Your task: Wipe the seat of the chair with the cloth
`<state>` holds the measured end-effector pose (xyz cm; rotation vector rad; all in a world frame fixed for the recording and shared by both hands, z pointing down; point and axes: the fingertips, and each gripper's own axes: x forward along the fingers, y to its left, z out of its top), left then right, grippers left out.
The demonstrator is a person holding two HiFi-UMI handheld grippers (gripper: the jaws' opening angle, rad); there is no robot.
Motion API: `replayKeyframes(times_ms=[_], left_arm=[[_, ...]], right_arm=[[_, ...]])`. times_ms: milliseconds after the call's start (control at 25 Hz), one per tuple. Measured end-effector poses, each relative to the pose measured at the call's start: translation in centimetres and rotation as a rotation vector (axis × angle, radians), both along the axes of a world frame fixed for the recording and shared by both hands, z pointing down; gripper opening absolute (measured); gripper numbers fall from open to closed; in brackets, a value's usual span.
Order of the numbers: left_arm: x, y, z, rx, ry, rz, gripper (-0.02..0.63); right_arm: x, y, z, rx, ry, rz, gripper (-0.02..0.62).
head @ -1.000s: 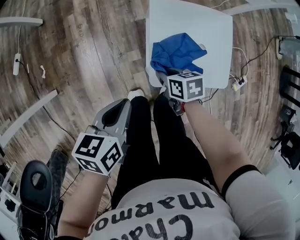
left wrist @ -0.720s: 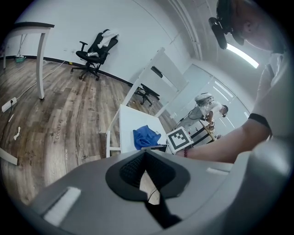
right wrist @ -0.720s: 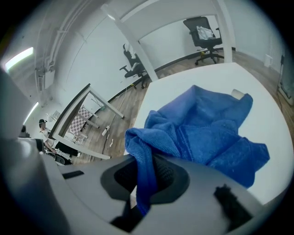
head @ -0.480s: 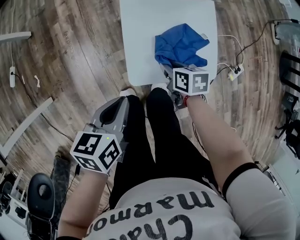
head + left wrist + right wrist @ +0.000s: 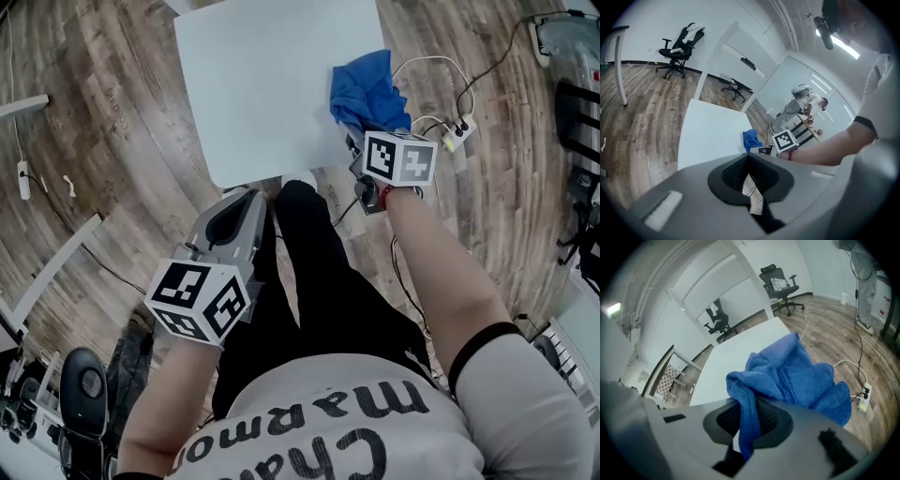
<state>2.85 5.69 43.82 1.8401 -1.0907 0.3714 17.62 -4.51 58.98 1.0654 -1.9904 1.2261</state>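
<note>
While the right gripper (image 5: 364,148) clamps the cloth (image 5: 367,89) at three o'clock on the seat (image 5: 262,84), wiping looks underway; next, sweep toward nine. The left gripper (image 5: 234,220) seems closed, empty.

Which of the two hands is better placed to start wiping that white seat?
Right. The right claw is shut on the blue cloth at the white seat's right edge. The left claw is shut, empty, and held off the seat near the person's legs.

A power strip (image 5: 456,133) and cable (image 5: 424,62) lie on the wooden floor (image 5: 103,141).
</note>
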Motion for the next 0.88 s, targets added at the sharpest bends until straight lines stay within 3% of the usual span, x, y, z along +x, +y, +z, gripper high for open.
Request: replayKeyframes(times_ms=[280, 400, 640, 760, 880], left_arm=[[4.2, -1.1, -0.8, 0.014, 0.006, 0.033, 0.006], [4.6, -1.3, -1.1, 0.024, 0.005, 0.021, 0.006], [3.1, 0.2, -0.9, 0.023, 0.001, -0.023, 0.006], [1.8, 1.7, -0.4, 0.014, 0.005, -0.041, 0.006], [0.7, 2.8, -0.1, 0.014, 0.013, -0.057, 0.006]], right_arm=[[6.0, -0.6, 0.2, -0.016, 0.035, 0.068, 0.048], [7.3, -0.5, 0.2, -0.006, 0.036, 0.046, 0.047], [9.4, -0.9, 0.0, 0.021, 0.105, 0.062, 0.046], [10.3, -1.6, -0.6, 0.051, 0.145, 0.132, 0.047], [10.4, -3.0, -3.3, 0.134, 0.101, 0.212, 0.046]])
